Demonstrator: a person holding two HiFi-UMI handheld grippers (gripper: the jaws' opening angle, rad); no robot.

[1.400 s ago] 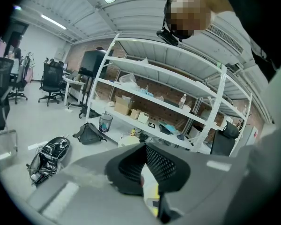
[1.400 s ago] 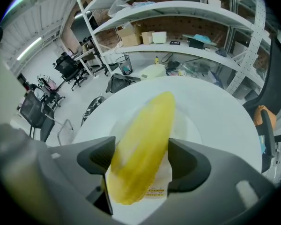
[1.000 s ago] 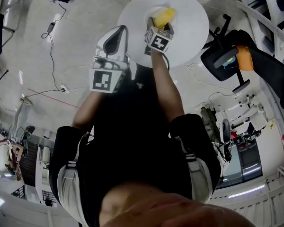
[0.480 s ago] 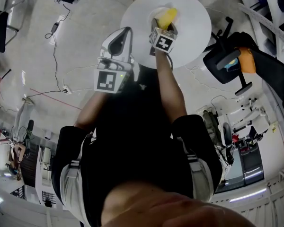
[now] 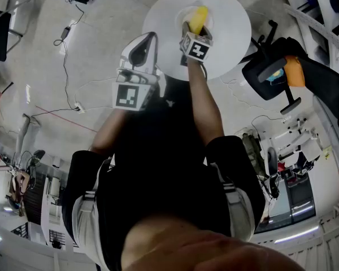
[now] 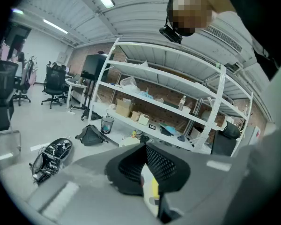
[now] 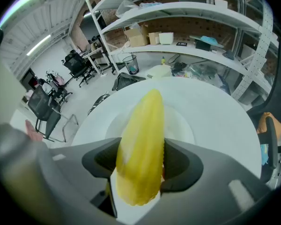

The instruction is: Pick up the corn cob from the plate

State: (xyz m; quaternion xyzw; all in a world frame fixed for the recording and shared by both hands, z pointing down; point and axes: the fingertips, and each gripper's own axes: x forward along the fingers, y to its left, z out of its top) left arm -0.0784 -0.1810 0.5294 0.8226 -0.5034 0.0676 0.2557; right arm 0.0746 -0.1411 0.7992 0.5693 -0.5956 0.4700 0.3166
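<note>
A yellow corn cob (image 5: 199, 17) lies on a white plate (image 5: 186, 11) in the middle of a round white table (image 5: 231, 33). My right gripper (image 5: 195, 31) points steeply down over the plate. Its jaws have just been closing, and in the right gripper view both pads press the sides of the corn cob (image 7: 143, 139), whose tip points away over the plate (image 7: 180, 125). My left gripper (image 5: 142, 41) hangs to the left of the table's near edge, apart from the plate. In the left gripper view its fingertips (image 6: 145, 149) meet, with nothing held.
A black office chair (image 5: 271, 72) with an orange object (image 5: 294, 72) on it stands right of the table. Cables (image 5: 65, 33) trail across the floor at the left. White shelving (image 6: 178, 102) with boxes lines the far wall, and more chairs (image 7: 77, 62) stand beyond.
The right jaws have closed in around the cob, which now sits straighter between them. The left gripper has hardly shifted.
</note>
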